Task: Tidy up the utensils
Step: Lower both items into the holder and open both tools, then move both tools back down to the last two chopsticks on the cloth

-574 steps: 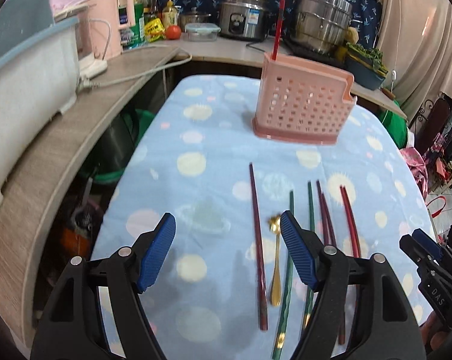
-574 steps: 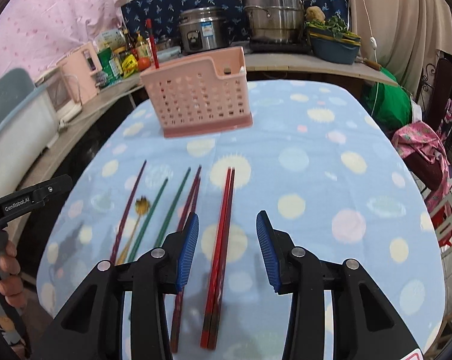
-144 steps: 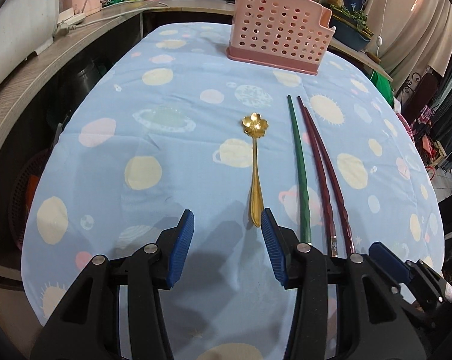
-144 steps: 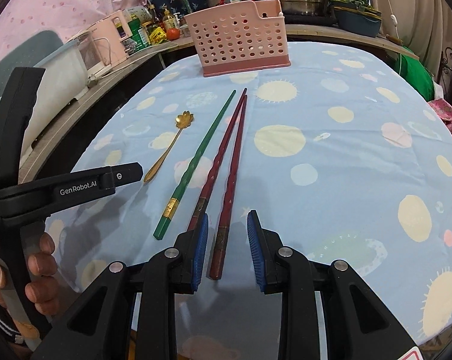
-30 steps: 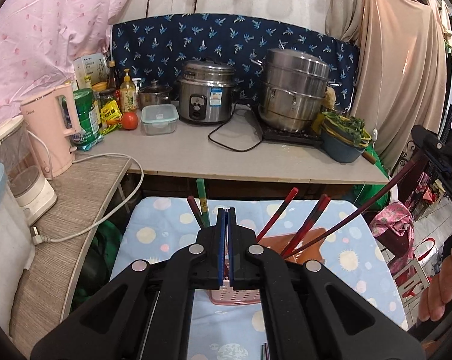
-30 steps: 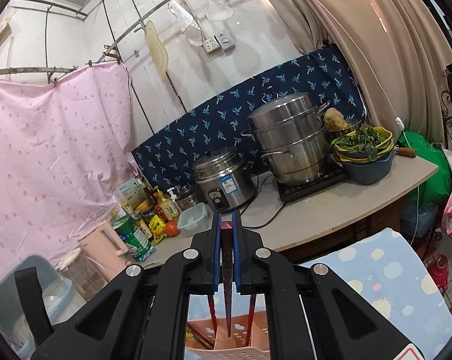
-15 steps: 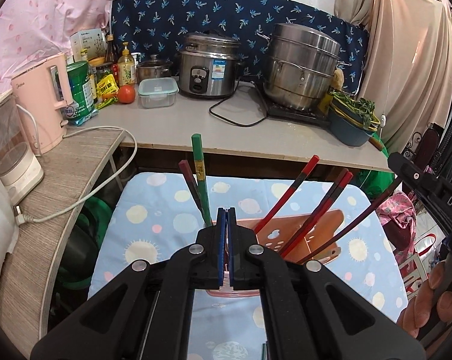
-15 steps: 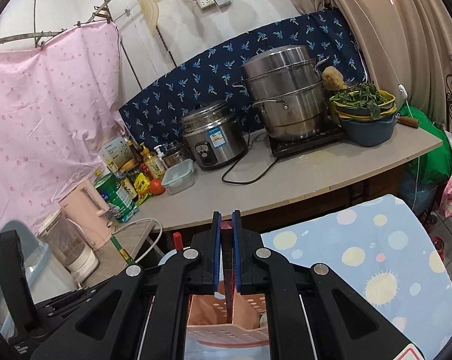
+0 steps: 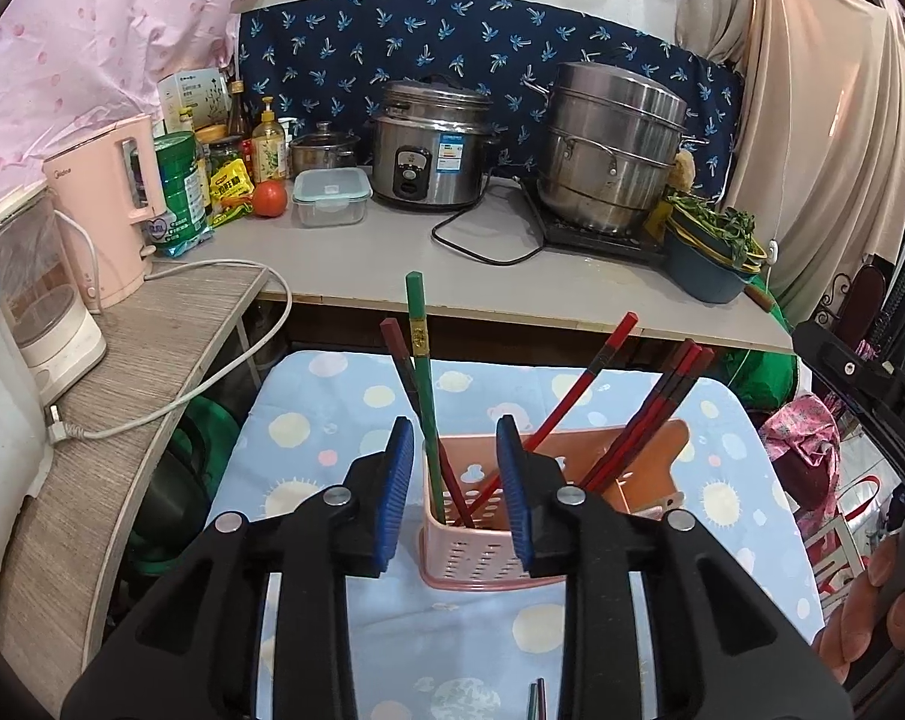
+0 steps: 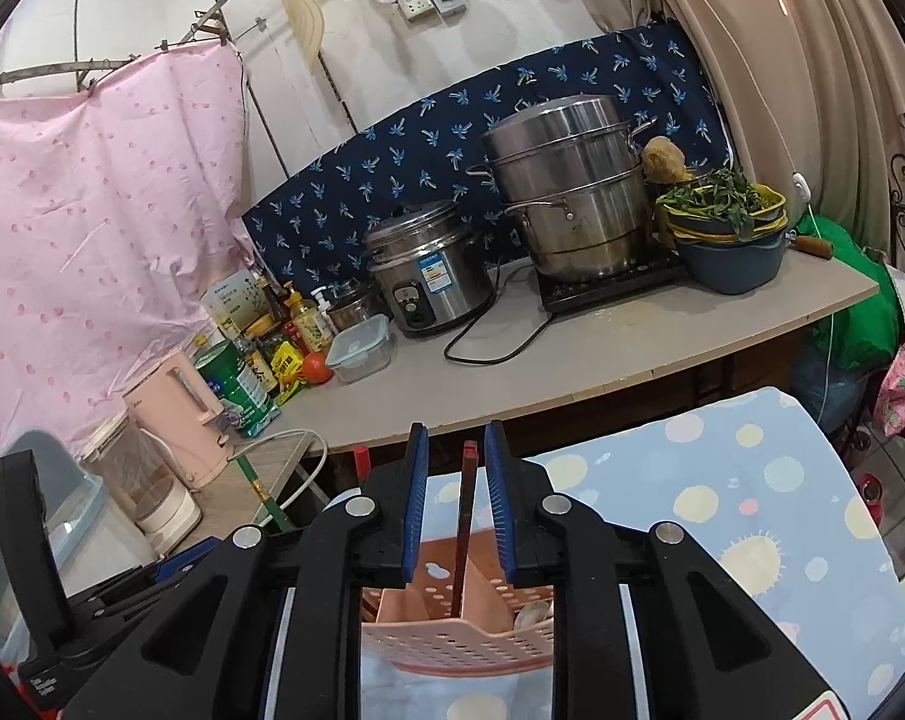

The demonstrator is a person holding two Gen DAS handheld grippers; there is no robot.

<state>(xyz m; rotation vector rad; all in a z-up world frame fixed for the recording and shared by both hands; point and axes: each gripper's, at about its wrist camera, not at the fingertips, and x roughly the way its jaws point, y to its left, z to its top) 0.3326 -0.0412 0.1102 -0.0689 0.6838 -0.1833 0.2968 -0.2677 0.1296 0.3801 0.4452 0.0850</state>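
Left gripper (image 9: pixel 454 483) hovers over the pink basket (image 9: pixel 482 564), fingers (image 9: pixel 396 483) parted, nothing between the pads; the green chopstick (image 9: pixel 422 372) stands in the gap but touches neither pad. Basket sits on the bench under a blue dotted cloth (image 9: pixel 308 438). In the basket's left compartment: green chopstick upright, a dark red chopstick (image 9: pixel 399 360) leaning left beside it. A bright red chopstick (image 9: pixel 584 378) leans right across the middle; a cluster of red chopsticks (image 9: pixel 662 402) leans right in the right section. Two chopstick tips (image 9: pixel 536 699) lie on the cloth at the bottom edge.

Right gripper (image 10: pixel 456 507) is above the basket (image 10: pixel 458 642), fingers (image 10: pixel 415 510) apart, not gripping. A dark red chopstick (image 10: pixel 464 528) stands upright between the pads, clear of both, lower end inside the basket. Something pale and rounded (image 10: pixel 533 612) lies in the basket's right side, too hidden to identify.

The other rig and a hand (image 9: pixel 872 618) show at the left view's right edge. Rice cooker (image 9: pixel 431 150), steamer pot (image 9: pixel 611 144) and kettle (image 9: pixel 107 204) on the counter behind.
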